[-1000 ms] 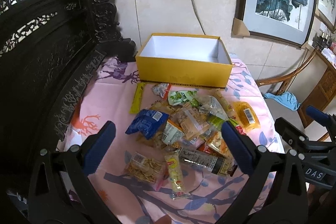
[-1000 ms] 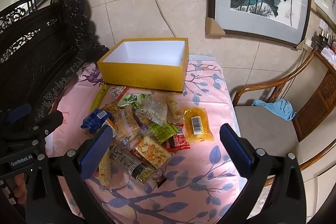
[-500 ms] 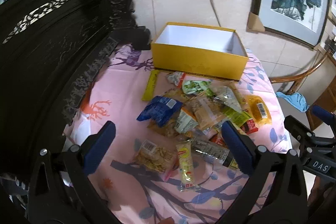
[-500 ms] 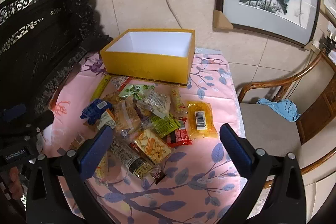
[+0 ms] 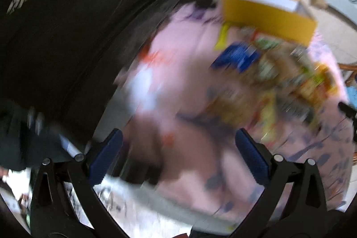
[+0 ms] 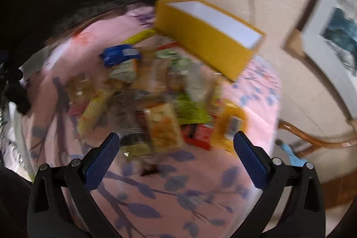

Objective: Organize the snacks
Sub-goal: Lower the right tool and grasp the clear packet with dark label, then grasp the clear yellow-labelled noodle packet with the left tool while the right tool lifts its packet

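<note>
Left gripper (image 5: 178, 144) and right gripper (image 6: 173, 143): both spread wide, empty. Snacks (image 6: 160, 93) lie beyond the right gripper, mid-desk (image 6: 200, 182), before the yellow box (image 6: 207, 37).

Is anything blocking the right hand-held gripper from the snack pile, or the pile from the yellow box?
Nothing visible. The right hand-held gripper is open just short of the snack pile; the open yellow box sits right behind the pile. Both views are blurred.
</note>
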`<state>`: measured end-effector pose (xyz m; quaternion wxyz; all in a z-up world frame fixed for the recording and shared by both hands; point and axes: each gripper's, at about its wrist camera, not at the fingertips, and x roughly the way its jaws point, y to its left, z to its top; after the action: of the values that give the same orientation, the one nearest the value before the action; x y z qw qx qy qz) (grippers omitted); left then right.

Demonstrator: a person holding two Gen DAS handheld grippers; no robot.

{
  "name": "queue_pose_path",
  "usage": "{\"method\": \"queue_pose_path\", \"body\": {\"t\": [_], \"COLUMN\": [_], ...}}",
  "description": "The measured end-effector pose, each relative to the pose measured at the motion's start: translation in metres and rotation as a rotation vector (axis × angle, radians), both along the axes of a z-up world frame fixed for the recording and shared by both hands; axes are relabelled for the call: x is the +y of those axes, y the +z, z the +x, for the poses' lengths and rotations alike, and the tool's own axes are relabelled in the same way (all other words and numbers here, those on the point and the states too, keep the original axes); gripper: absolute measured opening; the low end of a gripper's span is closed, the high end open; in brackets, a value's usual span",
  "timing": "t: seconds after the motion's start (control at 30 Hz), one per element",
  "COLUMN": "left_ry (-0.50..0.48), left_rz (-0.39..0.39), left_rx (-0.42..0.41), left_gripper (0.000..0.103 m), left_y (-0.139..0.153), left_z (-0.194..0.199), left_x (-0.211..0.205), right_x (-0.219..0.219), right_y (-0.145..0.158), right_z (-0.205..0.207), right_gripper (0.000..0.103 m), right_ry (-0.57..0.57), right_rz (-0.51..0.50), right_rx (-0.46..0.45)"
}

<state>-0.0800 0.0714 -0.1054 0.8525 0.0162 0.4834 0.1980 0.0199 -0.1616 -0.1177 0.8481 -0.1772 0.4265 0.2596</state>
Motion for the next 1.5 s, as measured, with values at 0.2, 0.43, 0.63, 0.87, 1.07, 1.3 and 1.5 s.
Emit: {"method": "queue_pose_path", "body": {"t": [0.2,0.43,0.63,0.87,1.07,1.3,1.5], "left_ry": [0.128,0.191,0.167,0.094,-0.020,-0.160,-0.244], "left_rz": [0.017,0.048,0.041,0.045,0.013,-0.101,-0.071], "left_rx": [0.159,0.210,0.194,0.135,0.079,0.038,0.054], "left_gripper": [0.101,0.101,0.101,0.101,0.101,0.101,0.101], "left_y": [-0.038,-0.048,-0.044,-0.033,-0.031,-0.047,-0.075], "left_z": [-0.039,-0.054,-0.053,-0.033,-0.001,0.049,0.085], "left_x": [0.008,-0.006,-0.013,-0.024,-0.045,-0.080,-0.111], "right_x": [0.052,0.076,0.083,0.045,0.007,-0.028,-0.053], "right_y": [-0.044,-0.075,-0.095,-0.074,-0.056,-0.022,-0.030], "right_z": [0.019,0.021,0.034,0.046,0.032,0.008,-0.007], "right_gripper": [0.102,0.100,0.076,0.038,0.037,0.034,0.033], "right_ry": [0.166,0.203,0.261,0.079,-0.078,-0.142,-0.184], "right_rz": [-0.013,-0.106,-0.174,-0.015,0.107,0.127,0.130], "right_rx": [0.066,0.165,0.136,0.286,0.316,0.241,0.285]}}
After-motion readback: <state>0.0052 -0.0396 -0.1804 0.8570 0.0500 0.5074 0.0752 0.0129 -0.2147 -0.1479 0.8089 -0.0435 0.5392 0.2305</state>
